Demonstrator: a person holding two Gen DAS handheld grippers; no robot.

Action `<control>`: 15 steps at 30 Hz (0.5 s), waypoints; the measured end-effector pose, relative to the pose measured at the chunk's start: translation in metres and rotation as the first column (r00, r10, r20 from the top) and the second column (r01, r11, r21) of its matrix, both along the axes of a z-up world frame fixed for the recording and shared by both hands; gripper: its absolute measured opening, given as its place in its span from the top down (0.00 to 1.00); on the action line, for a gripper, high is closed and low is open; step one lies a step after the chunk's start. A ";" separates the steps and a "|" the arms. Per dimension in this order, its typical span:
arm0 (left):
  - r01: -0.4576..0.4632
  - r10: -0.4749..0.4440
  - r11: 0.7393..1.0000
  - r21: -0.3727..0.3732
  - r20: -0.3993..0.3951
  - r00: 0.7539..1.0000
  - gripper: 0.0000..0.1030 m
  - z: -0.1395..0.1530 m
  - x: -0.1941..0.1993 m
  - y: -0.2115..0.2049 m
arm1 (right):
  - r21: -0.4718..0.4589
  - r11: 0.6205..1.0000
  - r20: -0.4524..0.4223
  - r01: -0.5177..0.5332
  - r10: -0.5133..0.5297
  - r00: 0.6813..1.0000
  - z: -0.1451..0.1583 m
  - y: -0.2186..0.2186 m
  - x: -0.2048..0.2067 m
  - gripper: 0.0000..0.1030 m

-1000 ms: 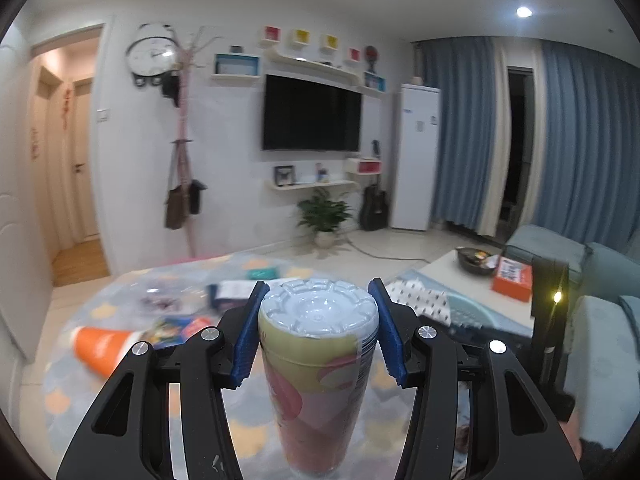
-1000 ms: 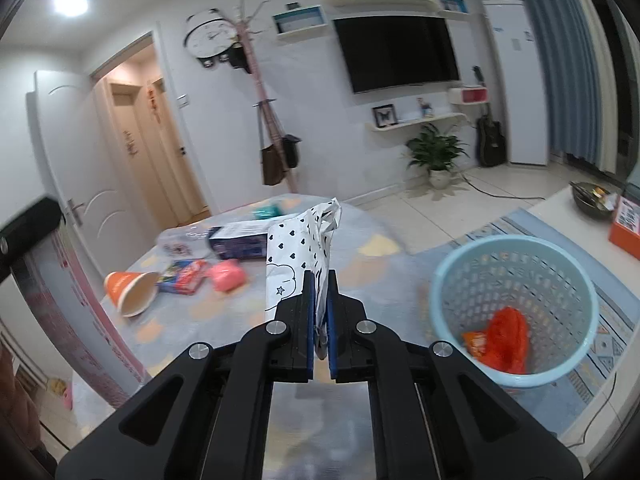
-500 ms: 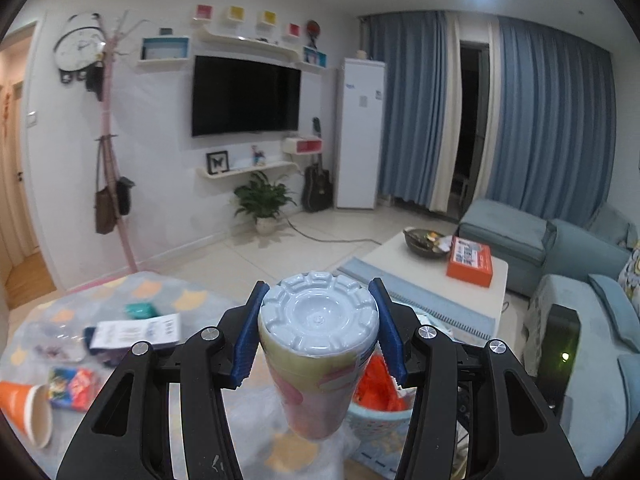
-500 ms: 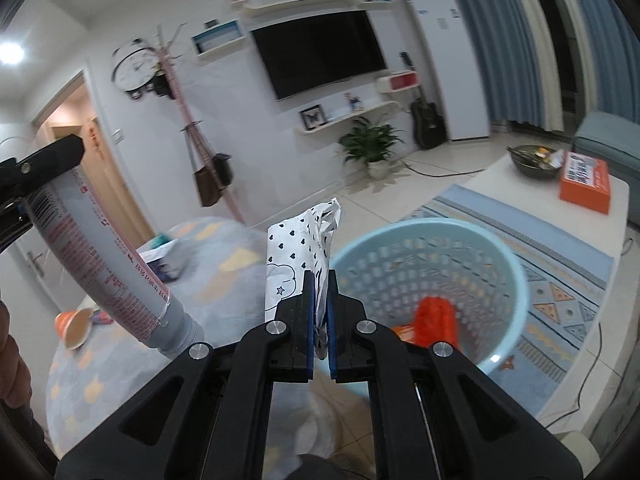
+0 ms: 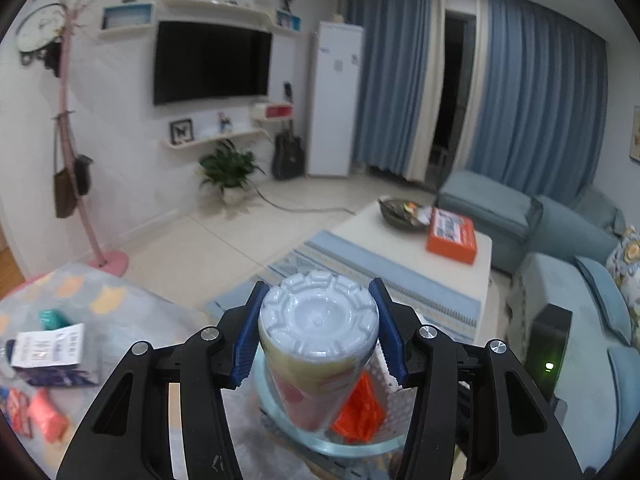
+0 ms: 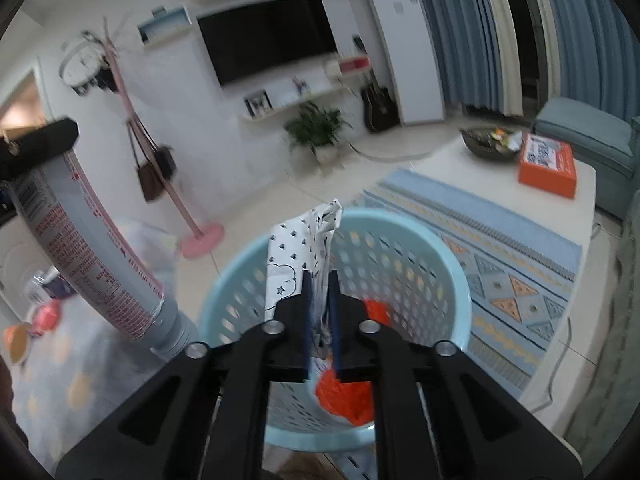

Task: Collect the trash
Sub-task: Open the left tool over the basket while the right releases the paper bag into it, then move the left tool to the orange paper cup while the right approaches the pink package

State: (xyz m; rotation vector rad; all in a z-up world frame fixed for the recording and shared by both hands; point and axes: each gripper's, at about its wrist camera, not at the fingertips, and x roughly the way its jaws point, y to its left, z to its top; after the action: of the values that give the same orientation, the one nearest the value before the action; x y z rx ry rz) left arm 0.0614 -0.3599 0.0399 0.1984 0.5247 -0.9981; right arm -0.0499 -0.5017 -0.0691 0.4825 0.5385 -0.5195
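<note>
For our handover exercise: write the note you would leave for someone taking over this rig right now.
Left gripper: shut on the plastic cup, above the blue basket.
Right gripper: jaws have just been opening; the spotted wrapper is between them, over the basket.
Done: orange trash in the basket.
Left: drop wrapper and cup, then collect the litter on the patterned cloth.

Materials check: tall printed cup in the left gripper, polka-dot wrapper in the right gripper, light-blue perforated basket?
Tall printed cup: likely thin plastic; moulded ribbed whitish base, glossy printed sleeve. It could be coated paper under the sleeve.
Polka-dot wrapper: thin paper or film, hard to say which; it is creased and crumpled at the top.
Light-blue perforated basket: moulded plastic, smooth semi-gloss; regular punched holes, rolled rim.
</note>
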 end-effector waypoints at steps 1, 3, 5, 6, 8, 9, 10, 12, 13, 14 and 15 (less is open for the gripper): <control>0.008 -0.008 1.000 0.010 0.001 1.000 0.43 -0.002 0.002 -0.003 | 0.002 1.000 -0.017 0.003 -0.003 1.000 -0.004 -0.001 0.002 0.79; 0.023 -0.023 0.999 0.042 0.002 1.000 0.33 -0.007 0.001 -0.010 | -0.001 1.000 -0.033 0.006 -0.006 0.999 -0.008 -0.001 0.003 0.52; -0.007 0.005 0.998 0.068 0.024 1.000 0.32 -0.010 -0.002 -0.009 | -0.013 1.000 -0.011 0.028 -0.028 1.000 -0.007 -0.001 -0.003 0.35; -0.012 0.010 0.997 0.072 0.027 1.000 0.32 -0.010 -0.002 -0.009 | -0.020 0.999 0.013 0.041 -0.040 0.999 -0.006 0.000 -0.008 0.34; -0.021 0.019 0.997 0.074 0.024 1.000 0.32 -0.008 -0.002 -0.002 | -0.021 0.999 0.027 0.050 -0.049 0.998 -0.004 0.001 -0.012 0.34; -0.030 0.028 0.997 0.075 0.023 0.999 0.31 -0.006 -0.002 0.001 | -0.018 0.998 0.026 0.052 -0.052 0.998 -0.004 0.000 -0.013 0.34; -0.040 0.038 0.996 0.075 0.025 0.999 0.31 -0.003 -0.001 0.004 | -0.009 0.999 0.027 0.053 -0.053 0.998 -0.005 0.001 -0.015 0.34; -0.063 0.061 0.995 0.072 0.028 0.998 0.29 0.000 -0.002 0.015 | 0.006 0.999 0.026 0.043 -0.043 0.999 -0.005 0.005 -0.016 0.34; -0.076 0.075 0.995 0.069 0.025 0.997 0.28 0.003 -0.002 0.022 | 0.005 0.999 0.022 0.039 -0.039 0.999 -0.004 0.008 -0.016 0.34; -0.089 0.087 0.994 0.069 0.022 0.996 0.27 0.004 -0.002 0.027 | 0.002 0.999 0.020 0.036 -0.036 0.999 -0.004 0.008 -0.016 0.34; -0.105 0.104 0.992 0.073 0.017 0.994 0.25 0.005 -0.002 0.033 | -0.001 1.000 0.017 0.029 -0.029 0.999 -0.003 0.013 -0.016 0.34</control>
State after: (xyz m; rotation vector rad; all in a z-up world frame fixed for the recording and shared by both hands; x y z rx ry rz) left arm 0.0591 -0.3273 0.0447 0.2408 0.5552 -0.8757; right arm -0.0659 -0.4886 -0.0717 0.4940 0.5154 -0.5433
